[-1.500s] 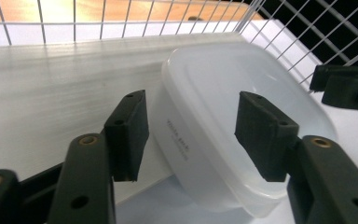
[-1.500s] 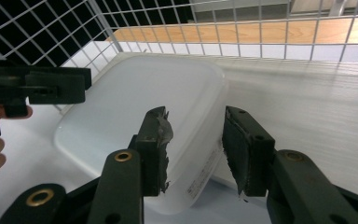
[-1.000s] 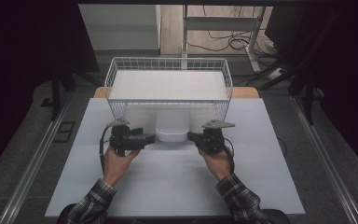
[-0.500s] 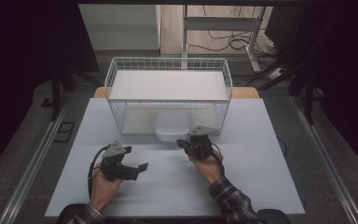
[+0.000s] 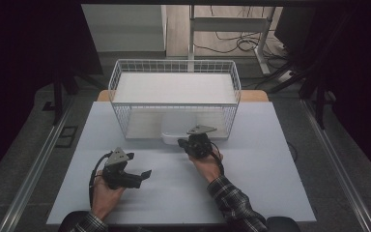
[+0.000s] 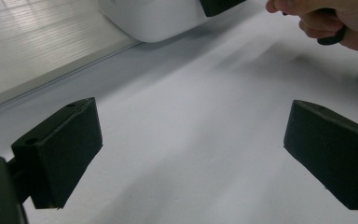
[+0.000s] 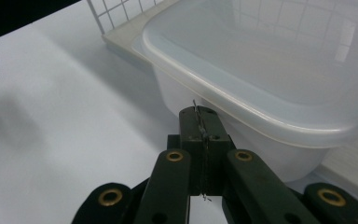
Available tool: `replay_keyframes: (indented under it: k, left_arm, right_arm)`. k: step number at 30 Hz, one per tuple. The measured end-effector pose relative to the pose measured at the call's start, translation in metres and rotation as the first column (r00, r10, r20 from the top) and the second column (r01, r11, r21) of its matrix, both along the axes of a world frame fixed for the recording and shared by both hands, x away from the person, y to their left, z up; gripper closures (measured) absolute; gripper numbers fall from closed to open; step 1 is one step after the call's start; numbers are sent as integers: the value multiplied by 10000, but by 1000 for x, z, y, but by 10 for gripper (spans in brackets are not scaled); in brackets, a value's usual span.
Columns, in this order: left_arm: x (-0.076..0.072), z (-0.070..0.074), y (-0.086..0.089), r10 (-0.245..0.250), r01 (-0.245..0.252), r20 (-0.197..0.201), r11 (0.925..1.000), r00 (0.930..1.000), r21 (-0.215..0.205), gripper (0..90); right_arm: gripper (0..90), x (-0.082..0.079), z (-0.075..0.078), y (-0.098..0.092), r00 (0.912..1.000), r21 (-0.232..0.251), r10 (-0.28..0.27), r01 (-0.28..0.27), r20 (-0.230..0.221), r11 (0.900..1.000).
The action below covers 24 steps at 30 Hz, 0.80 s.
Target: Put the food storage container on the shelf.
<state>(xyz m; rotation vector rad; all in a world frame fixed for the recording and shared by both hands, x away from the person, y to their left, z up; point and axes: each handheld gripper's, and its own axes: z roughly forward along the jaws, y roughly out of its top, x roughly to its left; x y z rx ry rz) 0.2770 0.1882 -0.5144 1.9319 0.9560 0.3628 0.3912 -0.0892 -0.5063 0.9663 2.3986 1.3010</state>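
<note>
Two tongs are at work over the pale surface (image 5: 251, 183), seen from above. The left tongs (image 5: 142, 175) hang near the person's side, spread wide with nothing between them, well apart from the wire basket (image 5: 121, 77) at the far end. The right tongs (image 5: 180, 142) sit just in front of the basket, right beside the white plastic tub (image 5: 171, 136) that pokes out from under the basket's near edge.

Looking along the left tongs (image 6: 191, 144), the two black pads (image 6: 58, 149) stand far apart, having just been opening, with bare surface between them. The tub (image 6: 154, 18) lies ahead at the top, with the other hand (image 6: 326, 18) beside it.

Looking along the right tongs (image 7: 204, 122), the jaws are pressed together on nothing, their tips just at the tub's wall under its rim (image 7: 261, 121); I cannot tell whether they touch it. The tub sits partly under the basket's wire grid (image 7: 121, 11).
</note>
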Motion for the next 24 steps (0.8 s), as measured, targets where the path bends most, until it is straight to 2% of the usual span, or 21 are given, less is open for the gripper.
replay_keyframes:
  k: [17, 24]
  left_arm:
    - [0, -1, -2, -86, 86, -18, 9999, 10000, 68, 40]
    - [0, -1, -2, -113, 113, -37, 9999, 9999, 68, 40]
  right_arm:
    - [893, 25, 1, 2, 9983, -246, -551, 555, 167, 9982]
    - [893, 31, 0, 7, 9983, -237, -547, 551, 178, 9982]
